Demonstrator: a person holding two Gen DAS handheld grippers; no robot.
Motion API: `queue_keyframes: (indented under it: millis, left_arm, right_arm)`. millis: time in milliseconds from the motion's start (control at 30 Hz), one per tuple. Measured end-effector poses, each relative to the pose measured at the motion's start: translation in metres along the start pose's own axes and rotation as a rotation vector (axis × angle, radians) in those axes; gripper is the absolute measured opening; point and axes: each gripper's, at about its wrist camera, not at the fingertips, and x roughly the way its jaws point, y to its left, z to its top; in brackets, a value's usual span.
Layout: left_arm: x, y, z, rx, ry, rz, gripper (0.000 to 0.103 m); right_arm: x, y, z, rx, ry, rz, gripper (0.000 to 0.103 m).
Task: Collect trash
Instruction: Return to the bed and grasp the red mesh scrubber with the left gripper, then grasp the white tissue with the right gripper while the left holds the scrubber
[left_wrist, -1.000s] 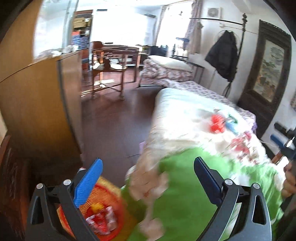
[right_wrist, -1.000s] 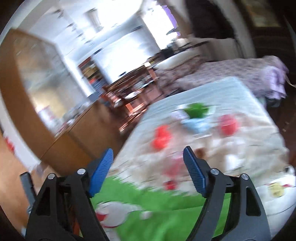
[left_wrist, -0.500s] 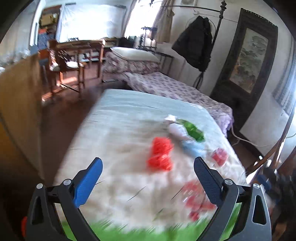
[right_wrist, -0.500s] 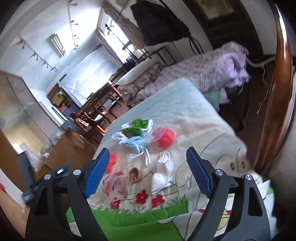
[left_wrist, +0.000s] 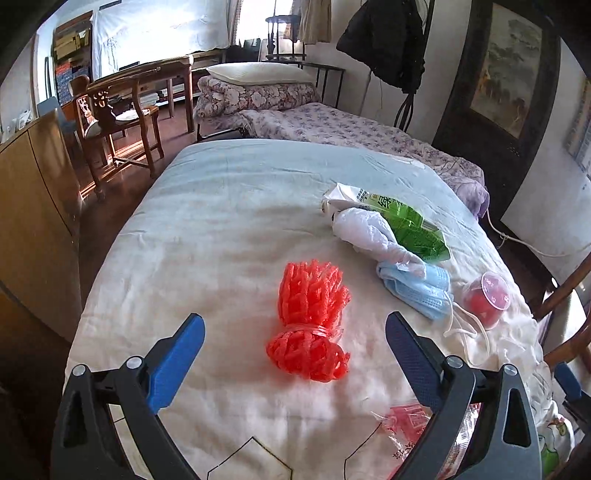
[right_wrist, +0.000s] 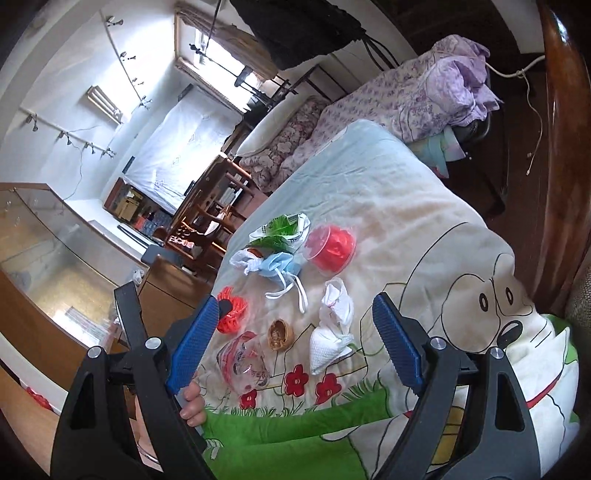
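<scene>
Trash lies on a bedspread (left_wrist: 221, 240). In the left wrist view my left gripper (left_wrist: 293, 325) is open, its blue fingers either side of a red mesh net (left_wrist: 310, 321) and just short of it. Beyond lie a white bag (left_wrist: 369, 229), a green packet (left_wrist: 410, 225), a blue face mask (left_wrist: 417, 291) and a red cup (left_wrist: 485, 299). My right gripper (right_wrist: 295, 310) is open wide and empty, hovering before a crumpled white bag (right_wrist: 332, 325), a walnut shell (right_wrist: 279, 334) and a clear wrapper (right_wrist: 243, 360). The red net (right_wrist: 232, 314) shows behind its left finger.
A wooden cabinet (left_wrist: 37, 221) flanks the bed's left side, with a wooden chair (left_wrist: 118, 122) and desk behind. A second bed with a floral cover (left_wrist: 332, 122) stands beyond. A dark wooden post (right_wrist: 561, 147) rises on the right. A hand's fingers (right_wrist: 192, 402) show low left.
The left gripper swung from a basket on the floor and the bed's green edge over to the red net. The right gripper rolled and sank closer to the trash, jaws slightly wider.
</scene>
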Motion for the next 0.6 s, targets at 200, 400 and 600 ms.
queue_keyframes:
  millis: [200, 400, 600]
  left_arm:
    - [0.003, -0.004, 0.001, 0.032, 0.011, -0.004, 0.087]
    - [0.011, 0.004, 0.001, 0.015, 0.055, -0.055, 0.03]
    - [-0.041, 0.014, -0.006, -0.015, -0.121, -0.145, 0.03]
  right_arm:
    - [-0.003, 0.0, -0.001, -0.003, -0.012, -0.009, 0.083]
    - [-0.003, 0.003, -0.002, -0.019, -0.003, -0.016, 0.083]
    - [0.004, 0.011, -0.004, -0.068, 0.039, -0.064, 0.083]
